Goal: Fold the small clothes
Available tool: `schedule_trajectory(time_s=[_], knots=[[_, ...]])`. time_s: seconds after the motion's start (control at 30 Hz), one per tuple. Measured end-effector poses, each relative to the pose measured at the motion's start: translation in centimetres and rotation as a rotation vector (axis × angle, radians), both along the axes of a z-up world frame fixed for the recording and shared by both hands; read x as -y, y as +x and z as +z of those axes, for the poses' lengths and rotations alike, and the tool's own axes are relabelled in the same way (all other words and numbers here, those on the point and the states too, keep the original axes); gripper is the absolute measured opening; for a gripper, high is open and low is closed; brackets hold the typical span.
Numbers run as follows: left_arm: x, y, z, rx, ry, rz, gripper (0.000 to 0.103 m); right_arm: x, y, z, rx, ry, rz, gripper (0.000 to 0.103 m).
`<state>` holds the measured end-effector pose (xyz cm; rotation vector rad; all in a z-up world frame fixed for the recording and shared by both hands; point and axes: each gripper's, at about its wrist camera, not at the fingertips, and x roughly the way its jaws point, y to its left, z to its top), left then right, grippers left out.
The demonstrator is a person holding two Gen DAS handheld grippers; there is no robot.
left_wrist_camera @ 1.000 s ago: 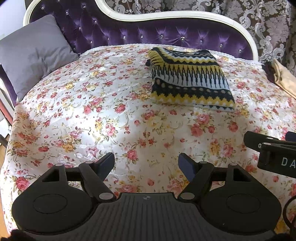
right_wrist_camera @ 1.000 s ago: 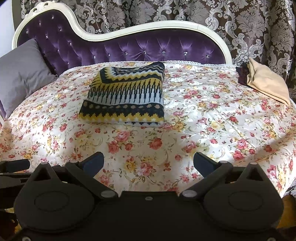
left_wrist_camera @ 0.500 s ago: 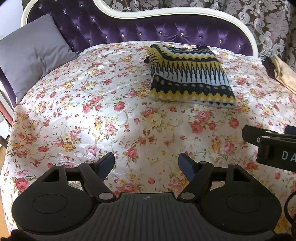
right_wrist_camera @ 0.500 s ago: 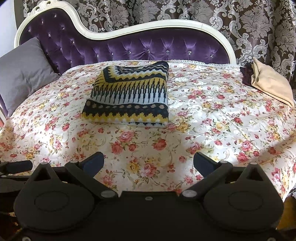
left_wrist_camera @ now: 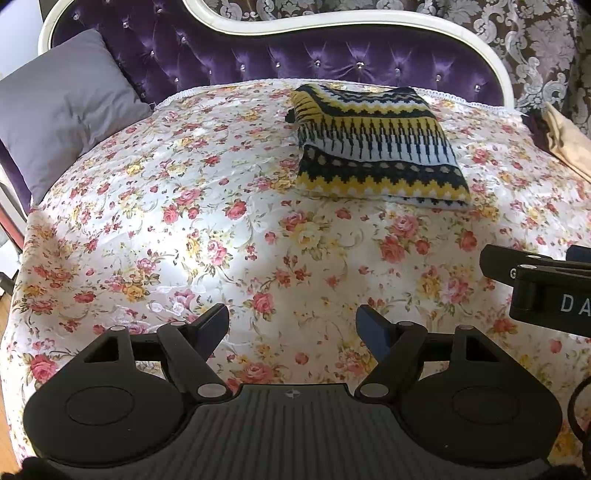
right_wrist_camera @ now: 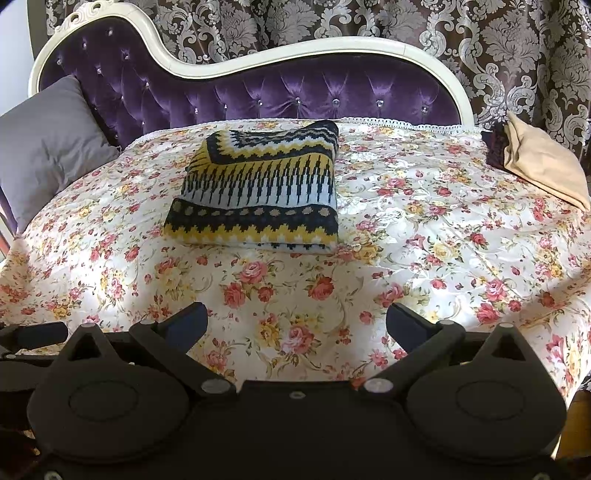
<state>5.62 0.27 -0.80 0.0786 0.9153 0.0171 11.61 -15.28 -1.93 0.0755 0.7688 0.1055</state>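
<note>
Item: folded knit sweater (right_wrist_camera: 258, 192), navy, yellow and white zigzag bands, thick ribbed wool, lying as a squarish stack at upper centre of the right wrist frame and upper right of centre in the left wrist frame (left_wrist_camera: 376, 147). It rested on the bed (right_wrist_camera: 406, 258), well apart from both tools.

Left hand-held gripper (left_wrist_camera: 293, 326): released, jaws spread, nothing between them, at the lower edge of its frame above the floral bedspread. Right hand-held gripper (right_wrist_camera: 297, 321): likewise released and empty, lower centre of its frame.

Step in hand, judged: the sweater looked already folded, edges fairly square. To finish well, each gripper should approach a near corner low and level, pinch all layers together, and avoid snagging the slippery quilted spread beneath.

Surroundings: bedspread satin-like, glossy, printed with pink and yellow roses; lace trim along the far edge. Headboard (right_wrist_camera: 295, 92) purple tufted velvet with studs, cream curved frame. Grey pillow (right_wrist_camera: 48, 144), matte, soft, at left. Tan cloth (right_wrist_camera: 543, 162), smooth and flat-folded, at upper right beside a dark item. Damask curtain (right_wrist_camera: 369, 22) behind.
</note>
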Motion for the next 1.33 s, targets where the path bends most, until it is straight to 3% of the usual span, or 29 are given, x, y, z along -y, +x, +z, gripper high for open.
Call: schedule_trajectory(time_s=[1.33], knots=[[0.20,0.12,-0.17,0.001,0.004,-0.019,0.075,-0.16,0.32,-0.78,-0.020,0.006,0.006,0.102]])
